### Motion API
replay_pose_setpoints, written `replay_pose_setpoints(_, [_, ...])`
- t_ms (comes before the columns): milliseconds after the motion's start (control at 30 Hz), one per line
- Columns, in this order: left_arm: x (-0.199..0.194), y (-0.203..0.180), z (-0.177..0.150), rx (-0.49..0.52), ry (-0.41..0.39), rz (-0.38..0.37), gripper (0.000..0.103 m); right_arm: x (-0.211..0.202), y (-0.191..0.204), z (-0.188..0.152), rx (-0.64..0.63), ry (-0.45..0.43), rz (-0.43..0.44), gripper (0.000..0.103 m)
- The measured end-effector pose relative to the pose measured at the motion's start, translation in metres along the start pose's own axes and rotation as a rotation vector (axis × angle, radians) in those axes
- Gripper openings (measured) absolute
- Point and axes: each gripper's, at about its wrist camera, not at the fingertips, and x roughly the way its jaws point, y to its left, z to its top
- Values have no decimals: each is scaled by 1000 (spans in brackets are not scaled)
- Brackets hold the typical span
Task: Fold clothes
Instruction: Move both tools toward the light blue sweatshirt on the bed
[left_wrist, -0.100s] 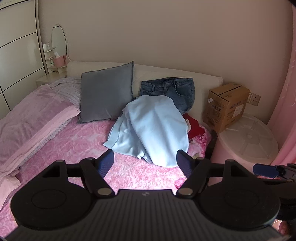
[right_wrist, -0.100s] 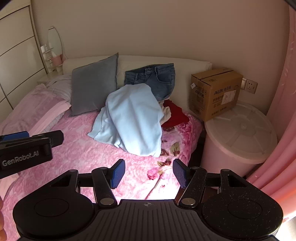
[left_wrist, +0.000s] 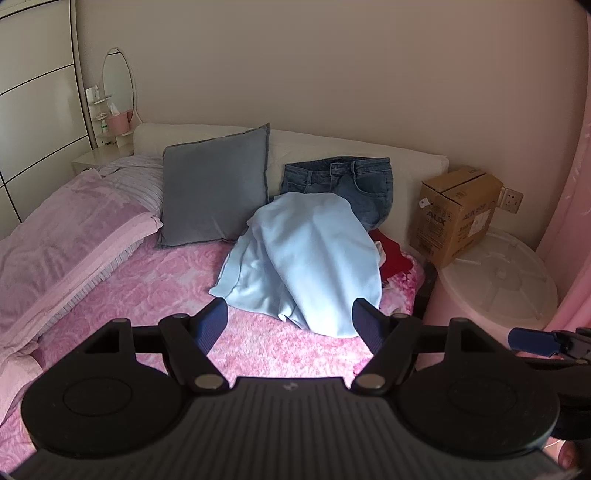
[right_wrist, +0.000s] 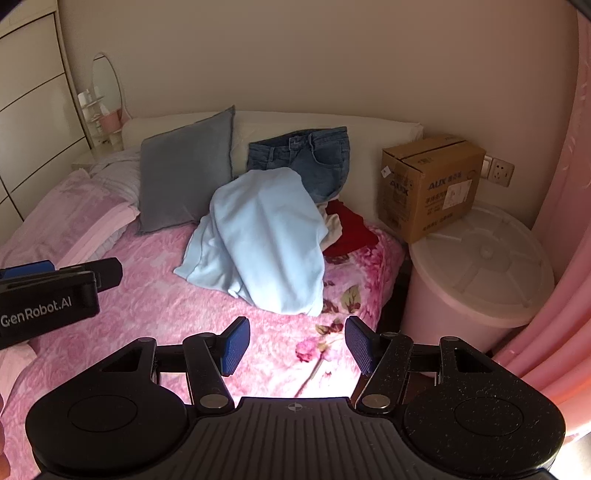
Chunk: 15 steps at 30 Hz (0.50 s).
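A light blue garment (left_wrist: 310, 258) (right_wrist: 266, 236) lies crumpled on the pink bed (left_wrist: 155, 291) (right_wrist: 159, 306), draped over a heap. Blue jeans (left_wrist: 343, 184) (right_wrist: 306, 158) lean on the white headboard behind it. A red garment (left_wrist: 393, 254) (right_wrist: 351, 229) and a bit of white cloth (right_wrist: 332, 229) peek out at its right. My left gripper (left_wrist: 291, 325) is open, held above the bed short of the blue garment, with nothing between its fingers. My right gripper (right_wrist: 295, 343) is open too, near the bed's right edge, also empty.
A grey cushion (left_wrist: 214, 192) (right_wrist: 184, 173) leans on the headboard, with pink bedding (left_wrist: 66, 236) at left. A cardboard box (left_wrist: 458, 214) (right_wrist: 432, 184) sits on a round white lidded tub (left_wrist: 495, 284) (right_wrist: 480, 266) right of the bed. Pink curtain (right_wrist: 565, 258) hangs at far right.
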Motion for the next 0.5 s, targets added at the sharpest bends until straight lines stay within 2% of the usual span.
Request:
replay_pose_setpoints(167, [17, 16, 12, -6, 42, -14, 72, 4, 18, 5, -6, -3, -5, 61])
replay_pose_setpoints(300, [18, 42, -4, -8, 9, -25, 71, 14, 22, 6, -14, -1, -3, 61])
replay_pose_setpoints(500, [22, 59, -6, 2, 0, -6, 72, 26, 34, 6, -18, -7, -2, 61])
